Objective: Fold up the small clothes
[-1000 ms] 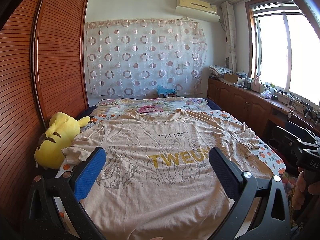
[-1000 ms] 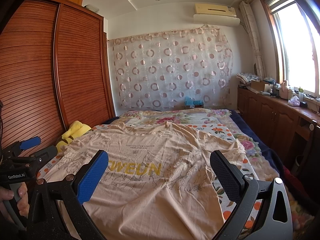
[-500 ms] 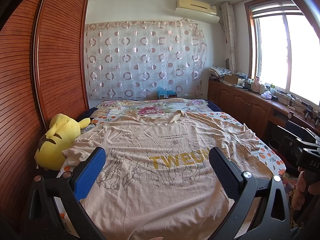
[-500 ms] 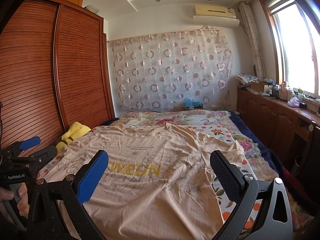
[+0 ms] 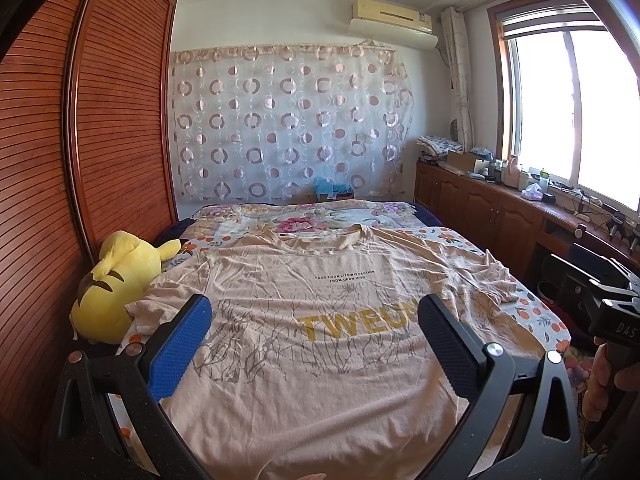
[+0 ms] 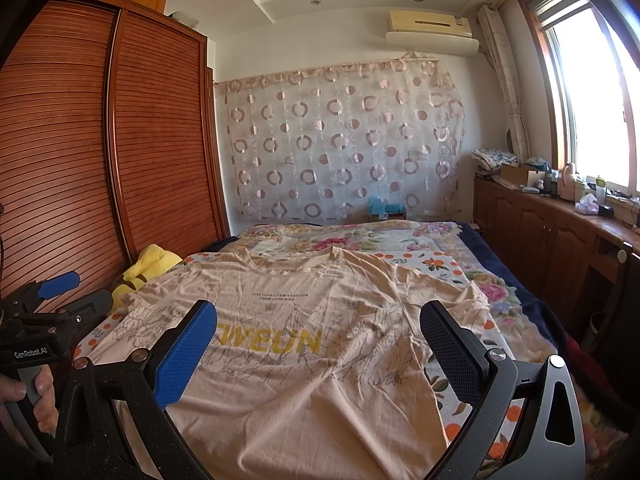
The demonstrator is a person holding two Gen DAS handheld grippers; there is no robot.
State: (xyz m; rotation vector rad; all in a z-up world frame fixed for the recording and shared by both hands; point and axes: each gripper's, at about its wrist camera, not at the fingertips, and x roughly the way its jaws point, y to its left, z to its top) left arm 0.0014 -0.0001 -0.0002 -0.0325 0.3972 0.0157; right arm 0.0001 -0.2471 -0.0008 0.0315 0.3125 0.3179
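Left wrist view: a beige T-shirt (image 5: pixel 320 320) lies spread face-up on the bed (image 5: pixel 536 320), a yellow plush (image 5: pixel 116 280) beside its sleeve. Both the left gripper (image 5: pixel 314 320) and the right gripper (image 6: pixel 318 324) gape wide, empty, seemingly above the shirt's hem.

A beige T-shirt (image 5: pixel 320 320) printed "TWEUN" is lying spread face-up on the floral bedspread (image 5: pixel 304 216), while the left gripper (image 5: pixel 314 320) is hovering above it, jaws wide apart.

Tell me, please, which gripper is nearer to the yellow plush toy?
Left. The left gripper hovers over the shirt's side beside the yellow plush toy; the right gripper is further across the bed.
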